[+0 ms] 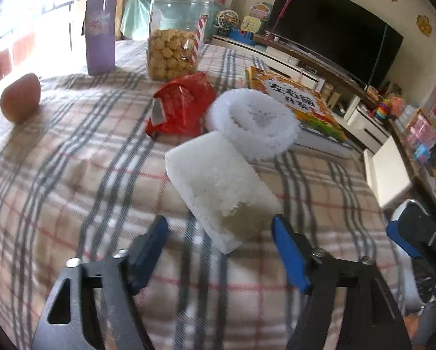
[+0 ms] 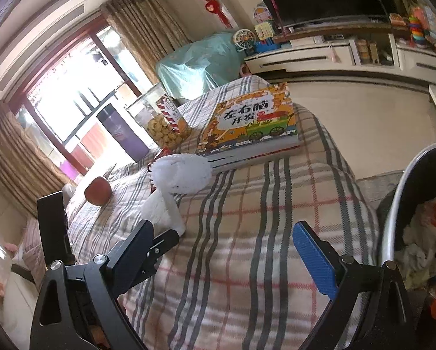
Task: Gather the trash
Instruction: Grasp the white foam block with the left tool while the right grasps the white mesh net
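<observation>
Risk: the left tongs are hanging released around the near end of the white foam slab lying on the plaid desk; closing too shallow may be letting the light slab slip out.
Right tongs: gaping wide, holding nothing.
Bin: sitting beside the desk, holding crumpled trash.
Jar: holding round snacks.

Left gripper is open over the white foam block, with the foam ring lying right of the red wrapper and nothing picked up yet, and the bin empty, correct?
Not quite: the bin already holds crumpled trash, as the right wrist view shows. The rest stands: left gripper open at the foam block, foam ring right of red wrapper.
</observation>
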Demonstrator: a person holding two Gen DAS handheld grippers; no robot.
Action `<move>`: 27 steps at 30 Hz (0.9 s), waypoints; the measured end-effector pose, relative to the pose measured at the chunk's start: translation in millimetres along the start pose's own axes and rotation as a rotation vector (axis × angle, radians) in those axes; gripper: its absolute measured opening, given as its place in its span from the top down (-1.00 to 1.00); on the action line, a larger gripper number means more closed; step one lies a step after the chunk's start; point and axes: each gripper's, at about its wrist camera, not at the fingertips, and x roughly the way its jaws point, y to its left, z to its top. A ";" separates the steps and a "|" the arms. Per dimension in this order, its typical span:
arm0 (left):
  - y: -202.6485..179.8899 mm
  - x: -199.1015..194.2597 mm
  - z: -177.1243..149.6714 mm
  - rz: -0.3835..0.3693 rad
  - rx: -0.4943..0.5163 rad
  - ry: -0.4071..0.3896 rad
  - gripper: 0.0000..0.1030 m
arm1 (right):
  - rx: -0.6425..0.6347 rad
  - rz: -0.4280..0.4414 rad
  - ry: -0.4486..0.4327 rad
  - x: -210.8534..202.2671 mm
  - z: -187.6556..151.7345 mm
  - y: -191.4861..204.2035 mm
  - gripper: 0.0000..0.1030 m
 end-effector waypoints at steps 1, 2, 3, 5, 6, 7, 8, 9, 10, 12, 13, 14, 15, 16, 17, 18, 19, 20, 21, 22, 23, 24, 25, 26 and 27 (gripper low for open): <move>1.1 1.0 -0.5 -0.032 0.001 0.005 0.15 | 0.007 0.003 0.002 2.9 0.6 -1.2 -0.89; 1.8 0.8 -2.2 -0.057 0.007 0.010 0.15 | 0.013 0.007 0.005 6.6 0.7 -1.6 -0.89; 2.0 -1.3 -3.4 -0.055 0.021 0.002 0.20 | 0.012 0.009 0.005 8.4 0.2 -1.0 -0.89; 4.2 -9.0 -7.4 -0.062 0.051 -0.013 0.22 | 0.007 0.012 0.008 15.6 0.0 1.2 -0.89; 7.3 -12.2 -8.8 -0.068 0.054 -0.016 0.23 | 0.004 0.015 0.015 20.3 0.4 2.8 -0.89; 10.3 -16.2 -11.0 -0.077 0.054 -0.015 0.23 | 0.001 0.019 0.020 24.0 0.5 4.6 -0.89; 15.9 -20.5 -12.4 -0.090 0.048 -0.014 0.23 | -0.005 0.023 0.027 30.0 1.1 8.1 -0.89; 22.6 -26.1 -14.6 -0.101 0.041 -0.016 0.24 | -0.010 0.028 0.030 33.5 1.7 9.9 -0.89; 28.0 -31.3 -16.7 -0.108 0.037 -0.017 0.24 | -0.015 0.032 0.033 37.5 2.1 12.7 -0.89; 42.8 -42.1 -23.9 -0.129 0.042 -0.007 0.23 | -0.030 0.040 0.036 47.4 5.3 20.3 -0.89; 48.9 -45.1 -27.2 -0.134 0.046 0.001 0.23 | -0.037 0.041 0.036 51.8 7.3 23.0 -0.89; 55.8 -48.9 -30.9 -0.137 0.051 0.014 0.23 | -0.044 0.040 0.039 59.1 10.3 27.3 -0.89; 61.1 -50.9 -33.6 -0.135 0.050 0.019 0.22 | -0.048 0.040 0.044 64.2 12.2 30.3 -0.89; 66.4 -54.2 -36.1 -0.135 0.045 0.020 0.22 | -0.051 0.041 0.047 70.0 14.5 33.5 -0.89; 72.5 -56.1 -38.6 -0.145 0.037 0.019 0.22 | -0.054 0.038 0.049 75.8 16.6 36.8 -0.89; 77.2 -57.6 -40.7 -0.156 0.029 0.018 0.23 | -0.059 0.034 0.047 83.0 19.2 41.2 -0.89; 79.9 -58.5 -42.6 -0.164 0.025 0.016 0.23 | -0.062 0.030 0.046 87.1 20.4 43.6 -0.89; 79.7 -58.9 -44.0 -0.164 0.027 0.012 0.23 | -0.064 0.026 0.045 92.1 21.9 46.1 -0.89; 79.1 -59.1 -46.5 -0.158 0.037 0.002 0.23 | -0.060 0.024 0.043 97.9 23.9 47.9 -0.89; 77.7 -59.1 -48.2 -0.149 0.047 -0.003 0.23 | -0.057 0.022 0.044 102.4 24.7 49.3 -0.88; 74.5 -59.3 -48.7 -0.140 0.055 -0.009 0.22 | -0.056 0.019 0.045 105.3 24.8 50.0 -0.87; 72.3 -60.2 -49.3 -0.131 0.063 -0.018 0.22 | -0.060 0.010 0.042 108.4 24.3 50.9 -0.83; 70.9 -60.9 -50.1 -0.126 0.070 -0.021 0.21 | -0.067 0.002 0.038 109.3 23.4 51.6 -0.60; 69.7 -61.9 -51.6 -0.122 0.075 -0.020 0.21 | -0.074 -0.001 0.041 109.9 22.0 52.5 -0.42; 69.7 -62.6 -52.8 -0.119 0.074 -0.021 0.18 | -0.076 0.007 0.051 109.8 20.2 52.4 -0.05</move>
